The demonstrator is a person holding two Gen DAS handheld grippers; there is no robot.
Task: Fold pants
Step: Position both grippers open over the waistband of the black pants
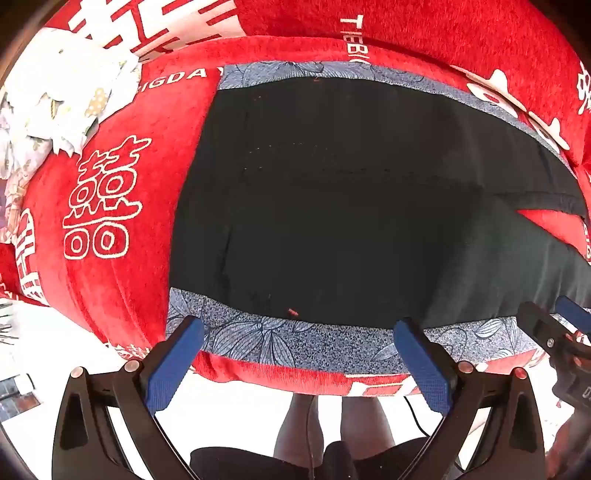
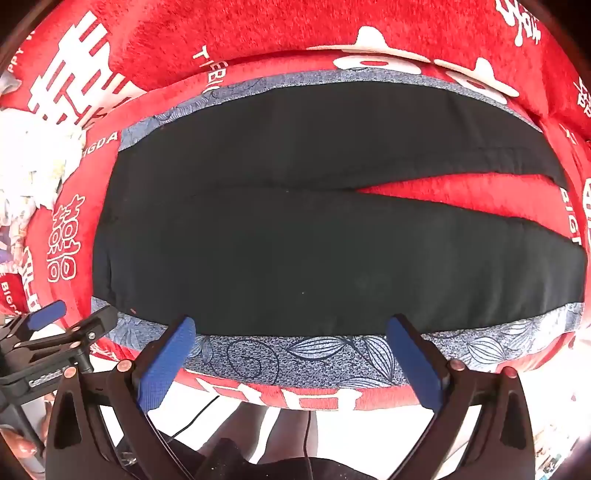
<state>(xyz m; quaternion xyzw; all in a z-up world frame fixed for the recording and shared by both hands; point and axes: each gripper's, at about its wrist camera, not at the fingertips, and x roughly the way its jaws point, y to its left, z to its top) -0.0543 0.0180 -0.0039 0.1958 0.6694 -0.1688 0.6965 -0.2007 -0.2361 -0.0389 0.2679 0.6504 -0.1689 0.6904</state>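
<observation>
So this looks like the very start of the fold — the black pants [image 2: 295, 236] are lying flat and spread out on a blue-grey floral cloth [image 2: 295, 360], which sits on top of the red blanket [image 2: 258, 29] with the white characters. The waistband end is over toward the crumpled white fabric [image 1: 62, 92], and the two legs run away from it with a wedge of red showing between them. Nothing is folded yet as far as I can tell. Both tongs are hanging just off the edge of the floral cloth nearest the person, not touching the pants: the left tongs [image 1: 299, 328] are spread wide and empty near the waist end, the right tongs [image 2: 291, 326] are spread wide and empty further along the near leg. My guess for the next move — drop both down onto the near leg's outer edge, pinch only that layer, then lift and carry it over onto the far leg so the legs stack. Grabbing the floral cloth along with it seems like the easy mistake.
</observation>
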